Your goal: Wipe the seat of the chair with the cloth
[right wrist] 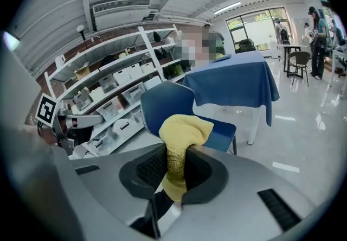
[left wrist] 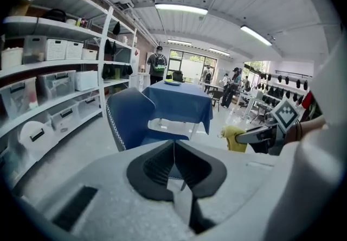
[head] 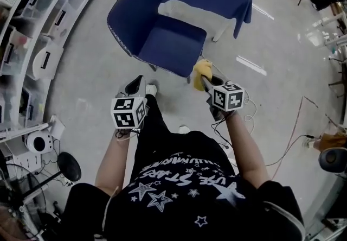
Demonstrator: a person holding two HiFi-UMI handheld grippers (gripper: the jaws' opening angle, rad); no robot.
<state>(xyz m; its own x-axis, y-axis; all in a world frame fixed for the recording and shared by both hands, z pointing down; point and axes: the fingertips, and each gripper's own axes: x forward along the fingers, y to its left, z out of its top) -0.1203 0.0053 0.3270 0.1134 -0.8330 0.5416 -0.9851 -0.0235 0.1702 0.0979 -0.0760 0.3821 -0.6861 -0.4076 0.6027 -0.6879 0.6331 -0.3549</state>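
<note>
While clamped in the right tongs (right wrist: 174, 161), the cloth (right wrist: 184, 128) juts toward the chair (right wrist: 167, 101).

Navy blue upholstered chair (head: 157, 33) with a curved backrest and pale stitching along its edge, upright on the floor. Flat seat (head: 176, 47), bare on top. Yellow knobbly cloth (right wrist: 181, 128), bunched and folded over on itself, pinched between the jaws of the right gripper (right wrist: 174, 161), held beside the seat's near corner; contact with the seat impossible to tell.
</note>
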